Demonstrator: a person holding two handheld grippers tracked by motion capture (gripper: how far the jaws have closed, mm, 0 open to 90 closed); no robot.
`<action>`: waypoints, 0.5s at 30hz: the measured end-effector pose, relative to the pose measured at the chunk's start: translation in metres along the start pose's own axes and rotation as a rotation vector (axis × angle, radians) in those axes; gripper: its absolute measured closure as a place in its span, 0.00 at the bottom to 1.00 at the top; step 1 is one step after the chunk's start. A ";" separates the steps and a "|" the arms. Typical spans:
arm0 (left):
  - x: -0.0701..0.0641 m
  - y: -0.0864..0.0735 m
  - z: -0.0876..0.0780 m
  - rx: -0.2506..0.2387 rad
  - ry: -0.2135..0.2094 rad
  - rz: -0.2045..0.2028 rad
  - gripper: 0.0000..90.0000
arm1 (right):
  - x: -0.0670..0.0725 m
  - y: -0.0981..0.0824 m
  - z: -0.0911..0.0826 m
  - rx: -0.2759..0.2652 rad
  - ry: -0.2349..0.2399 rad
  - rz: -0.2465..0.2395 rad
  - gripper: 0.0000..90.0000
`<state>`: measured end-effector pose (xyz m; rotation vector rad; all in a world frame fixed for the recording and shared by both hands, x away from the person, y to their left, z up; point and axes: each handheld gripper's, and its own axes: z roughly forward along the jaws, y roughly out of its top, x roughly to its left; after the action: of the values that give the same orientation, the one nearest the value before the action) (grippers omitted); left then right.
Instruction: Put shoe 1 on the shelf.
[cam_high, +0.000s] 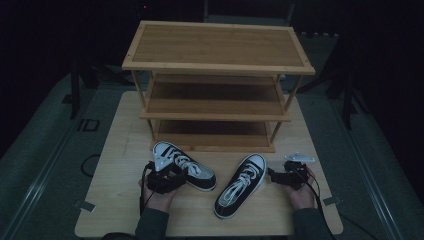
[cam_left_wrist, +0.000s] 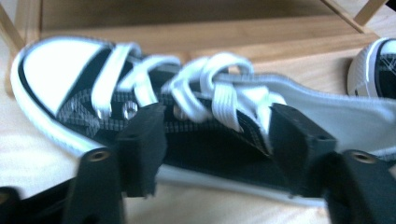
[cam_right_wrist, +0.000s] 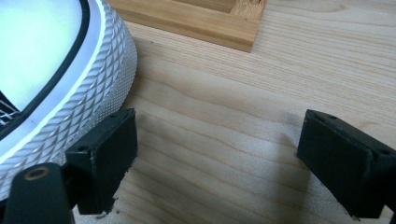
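Two black-and-white lace-up sneakers lie on the wooden table (cam_high: 120, 150) in front of a shoe rack. The left sneaker (cam_high: 186, 167) (cam_left_wrist: 56, 79) points its toe to the far left. My left gripper (cam_high: 176, 173) (cam_left_wrist: 217, 140) is down at its near side, with the jaws apart. They straddle the laced middle, and the shoe runs on past both jaws. The right sneaker (cam_high: 242, 184) (cam_right_wrist: 56, 88) points away, toe towards the rack. My right gripper (cam_high: 273, 175) (cam_right_wrist: 217, 158) sits low on the table just right of that toe, open over bare wood.
A three-shelf wooden shoe rack (cam_high: 215, 65) stands at the back of the table, its shelves bare; its bottom rail (cam_left_wrist: 210, 35) (cam_right_wrist: 196, 23) lies just beyond both shoes. The right sneaker's toe (cam_left_wrist: 378, 65) shows at the edge of the left gripper view. The surroundings are dark.
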<state>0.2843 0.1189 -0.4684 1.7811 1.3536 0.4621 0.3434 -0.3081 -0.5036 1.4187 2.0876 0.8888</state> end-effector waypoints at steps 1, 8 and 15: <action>0.001 -0.001 0.000 0.001 -0.017 -0.009 0.51 | 0.000 0.000 0.000 0.000 0.000 0.000 0.13; -0.004 0.002 -0.005 0.024 -0.066 0.023 0.85 | 0.000 0.000 0.000 0.000 0.000 0.000 0.13; 0.003 -0.004 -0.022 0.033 -0.097 0.013 0.94 | 0.000 0.000 0.000 0.000 0.000 0.000 0.13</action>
<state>0.2668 0.1307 -0.4591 1.8166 1.2902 0.3576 0.3434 -0.3081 -0.5036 1.4190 2.0878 0.8892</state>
